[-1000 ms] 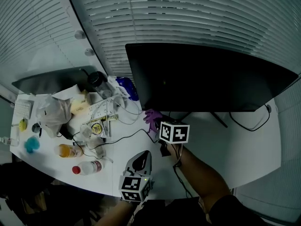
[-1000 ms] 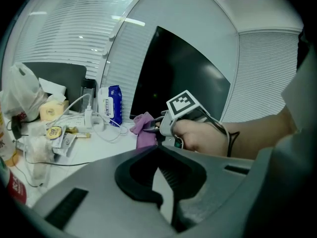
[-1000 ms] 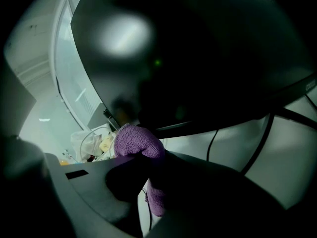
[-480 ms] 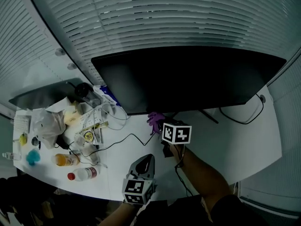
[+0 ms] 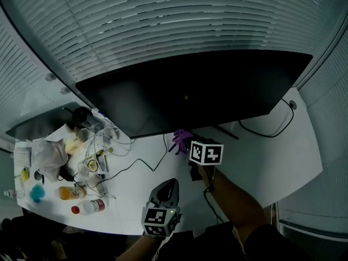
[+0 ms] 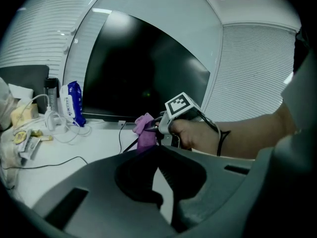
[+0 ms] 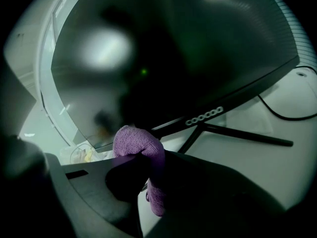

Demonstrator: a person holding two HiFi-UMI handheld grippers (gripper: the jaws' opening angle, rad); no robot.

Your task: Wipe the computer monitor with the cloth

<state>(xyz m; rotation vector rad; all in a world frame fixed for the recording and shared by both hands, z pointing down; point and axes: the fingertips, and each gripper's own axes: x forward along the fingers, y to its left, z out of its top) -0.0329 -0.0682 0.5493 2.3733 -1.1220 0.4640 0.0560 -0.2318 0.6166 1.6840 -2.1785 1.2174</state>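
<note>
"Two grippers, one cloth (image 7: 140,144). Which has it?"

"The right gripper (image 7: 151,170). Its jaws are clamped on the cloth, which bulges out above them in a soft purple wad and trails a tail below."

"And the left gripper (image 6: 157,148)?"

"Jaws together at the tips with nothing between them. It's held low over the near edge of the tabletop (image 5: 261,162), well back from the work."

"Where does the cloth sit against the monitor (image 5: 190,88)?"

"Just under the lower edge of the screen, towards the middle, above the tabletop and near the stand (image 7: 233,133). In the left gripper view it looks apart from the glass, though I can't say for certain."

"How will it handle?"

"My guess is light, limp and a bit fluffy, so it'll fold and drag. Gripping it near the middle with a fat pad sticking out front seems right, because the pad should meet the screen, not the hard jaw tips. The panel looks thin on a slim stand, so I'd expect it to rock if pressed hard."

"Anything in the way?"

"Bottles (image 5: 89,206), bags (image 5: 46,154) and cables (image 5: 111,140) crowd the left end of the tabletop, well apart from the cloth"
</note>
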